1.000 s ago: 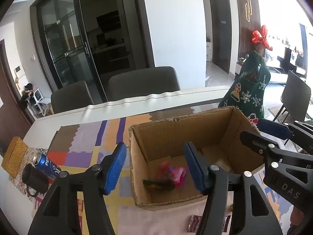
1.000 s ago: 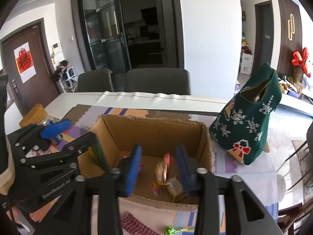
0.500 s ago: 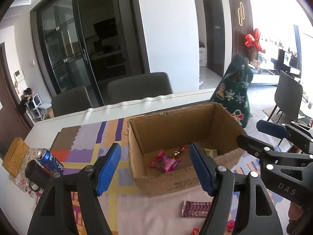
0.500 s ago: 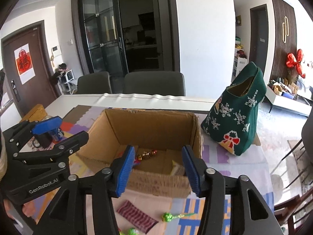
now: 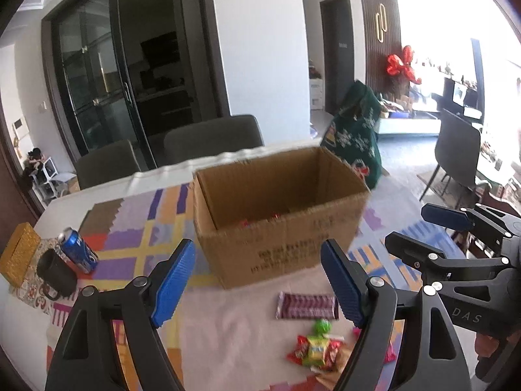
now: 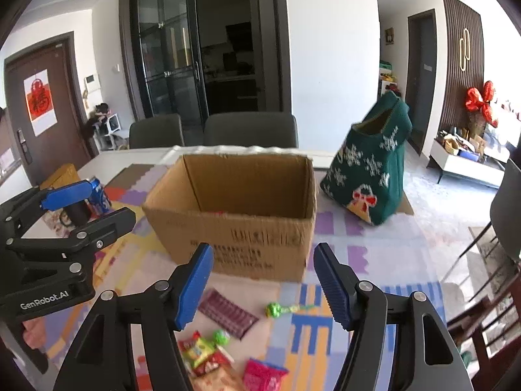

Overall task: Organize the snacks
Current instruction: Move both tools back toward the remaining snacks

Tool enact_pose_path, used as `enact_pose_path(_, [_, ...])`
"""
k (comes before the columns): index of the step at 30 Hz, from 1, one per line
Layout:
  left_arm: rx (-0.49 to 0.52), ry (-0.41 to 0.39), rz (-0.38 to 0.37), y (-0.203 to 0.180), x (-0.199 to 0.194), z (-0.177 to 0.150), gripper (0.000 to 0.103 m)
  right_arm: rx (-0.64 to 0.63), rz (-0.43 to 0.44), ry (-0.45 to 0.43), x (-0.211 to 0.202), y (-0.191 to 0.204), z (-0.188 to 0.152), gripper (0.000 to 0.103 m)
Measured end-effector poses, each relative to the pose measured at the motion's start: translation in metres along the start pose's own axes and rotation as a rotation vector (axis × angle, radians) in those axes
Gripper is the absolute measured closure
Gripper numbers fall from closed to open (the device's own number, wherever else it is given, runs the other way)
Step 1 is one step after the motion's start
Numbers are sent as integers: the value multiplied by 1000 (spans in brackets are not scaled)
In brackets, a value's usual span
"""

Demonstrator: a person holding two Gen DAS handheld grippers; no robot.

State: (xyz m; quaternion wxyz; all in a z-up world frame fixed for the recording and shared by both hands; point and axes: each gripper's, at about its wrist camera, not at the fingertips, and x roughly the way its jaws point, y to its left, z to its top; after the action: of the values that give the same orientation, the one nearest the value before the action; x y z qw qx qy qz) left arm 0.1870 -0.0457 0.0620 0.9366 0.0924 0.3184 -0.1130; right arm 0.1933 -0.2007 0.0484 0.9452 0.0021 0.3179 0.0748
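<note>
Left tongs (image 5: 257, 282) and right tongs (image 6: 262, 282) are held wide apart, nothing gripped, above the bench (image 6: 374, 260). An open cardboard box (image 6: 247, 215) is seen just beyond both, w/ a few snacks inside. On the bench in front of the box: a purple wafer bar (image 5: 306, 305), green lollipop (image 6: 275, 310), mixed candy wrappers (image 5: 314, 348). A green knitted bag (image 6: 371, 169) stands to the box's right; a blue can (image 5: 77, 250) and dark mug (image 5: 57, 272) to its left.

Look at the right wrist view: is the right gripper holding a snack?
No: the right gripper is open and empty, with the snacks lying on the table below.
</note>
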Motion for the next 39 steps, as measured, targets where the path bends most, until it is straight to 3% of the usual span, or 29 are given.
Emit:
enact_pose_path(21, [35, 196, -117, -23, 27, -95, 25, 29, 5, 258, 21, -1, -99, 38])
enact_pose_path(39, [79, 288, -182, -38, 62, -132, 42, 70, -23, 454, 39, -7, -159, 38])
